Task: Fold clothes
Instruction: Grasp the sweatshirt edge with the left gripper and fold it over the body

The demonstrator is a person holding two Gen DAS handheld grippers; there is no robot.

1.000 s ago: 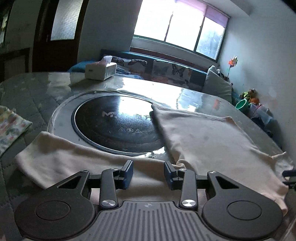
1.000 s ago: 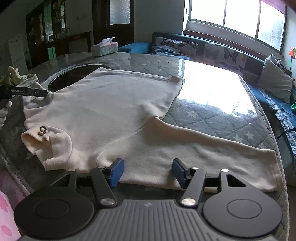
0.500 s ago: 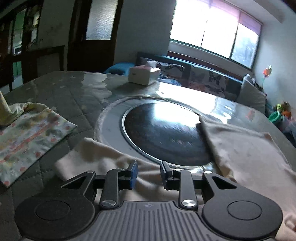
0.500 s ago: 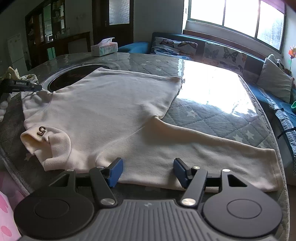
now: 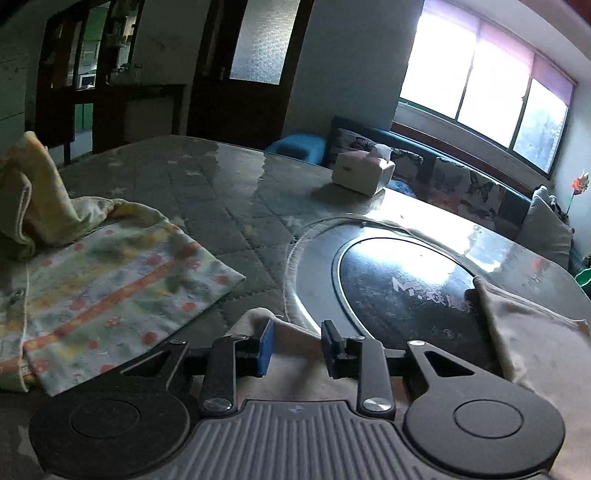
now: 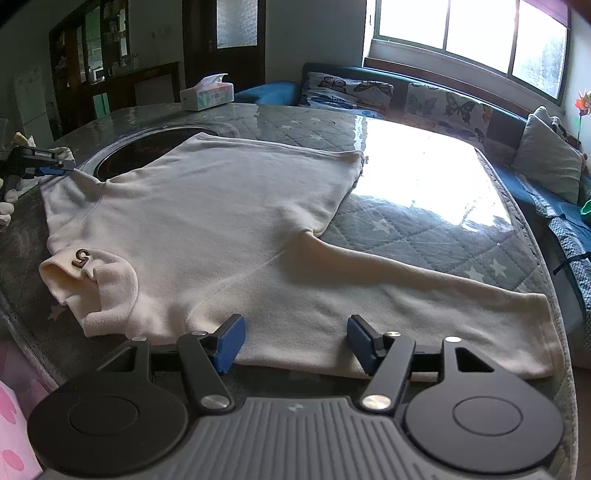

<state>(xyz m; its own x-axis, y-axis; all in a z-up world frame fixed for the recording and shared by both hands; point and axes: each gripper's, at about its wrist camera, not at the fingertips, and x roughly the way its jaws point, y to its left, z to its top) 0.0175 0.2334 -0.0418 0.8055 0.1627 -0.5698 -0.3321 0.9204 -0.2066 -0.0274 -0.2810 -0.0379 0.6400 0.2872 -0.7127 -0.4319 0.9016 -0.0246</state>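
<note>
**Cream sweater spread on a quilted table, two grippers at its near edges**

We see a cream sweater (image 6: pixel 221 221) lying flat on a table covered with a grey quilted cloth (image 6: pixel 388 229) with star shapes; the body lies toward the left, one long sleeve (image 6: pixel 424 295) runs out to the right, and the turned-down collar (image 6: pixel 96 284), bearing a small dark figure like a 5, sits at the near left; the far edge of the sweater overlaps a round dark glass plate (image 5: pixel 399 288) set in the table.

We hold the right gripper (image 6: pixel 293 341) over the near edge of the sweater, by the start of the sleeve; its blue pads stand well apart, the cloth lies beneath them, and they press on nothing.

We hold the left gripper (image 5: pixel 295 349) at the other sleeve's end (image 5: pixel 258 317), just beside the round plate; its jaws are closing, a narrow gap is left, cream cloth lies between and under the pads, and they do not yet pinch it; in the right wrist view this gripper (image 6: pixel 55 168) shows at the far left with its tip at the sweater's corner.

Left of it lies a folded flowered cloth (image 5: pixel 110 288); a tissue box (image 5: pixel 362 175) stands at the far side of the table; a sofa (image 6: pixel 424 99) with butterfly cushions runs under a bright window (image 6: pixel 472 33).
</note>
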